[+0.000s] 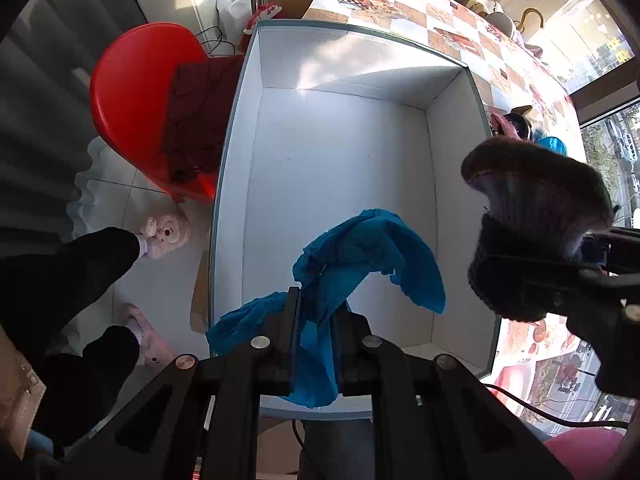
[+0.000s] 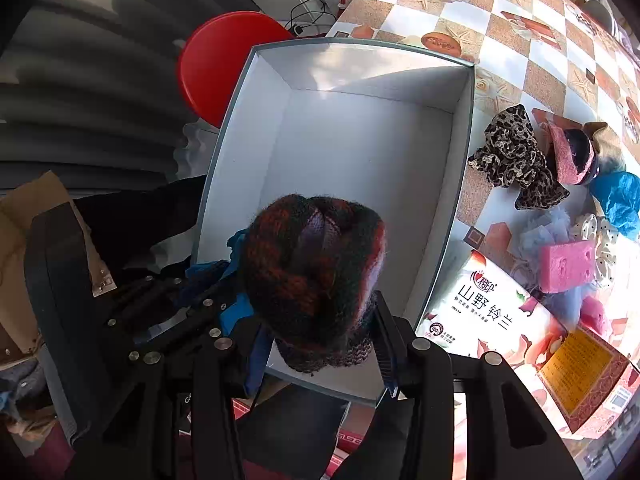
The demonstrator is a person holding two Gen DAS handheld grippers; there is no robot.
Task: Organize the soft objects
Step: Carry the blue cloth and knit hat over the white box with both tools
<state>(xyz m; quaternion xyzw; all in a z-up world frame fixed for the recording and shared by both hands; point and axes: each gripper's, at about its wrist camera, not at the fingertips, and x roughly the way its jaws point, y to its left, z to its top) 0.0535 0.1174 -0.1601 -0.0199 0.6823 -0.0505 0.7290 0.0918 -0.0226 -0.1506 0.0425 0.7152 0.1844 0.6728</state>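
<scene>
— Both are loaded over the white box point(image 1: 344, 168). The left gripper point(image 1: 316, 320) pinches a blue cloth point(image 1: 360, 256) that dangles above the box's near end; the right gripper point(image 2: 320, 344) clamps a dark knitted hat point(image 2: 316, 280) just beside it.

— Trouble?

— I'd say the cloth's tail point(image 1: 236, 324) drapes over the near left rim, so a release here could let it slide out to the floor. And the hat may snag a finger point(image 2: 386, 344).
</scene>
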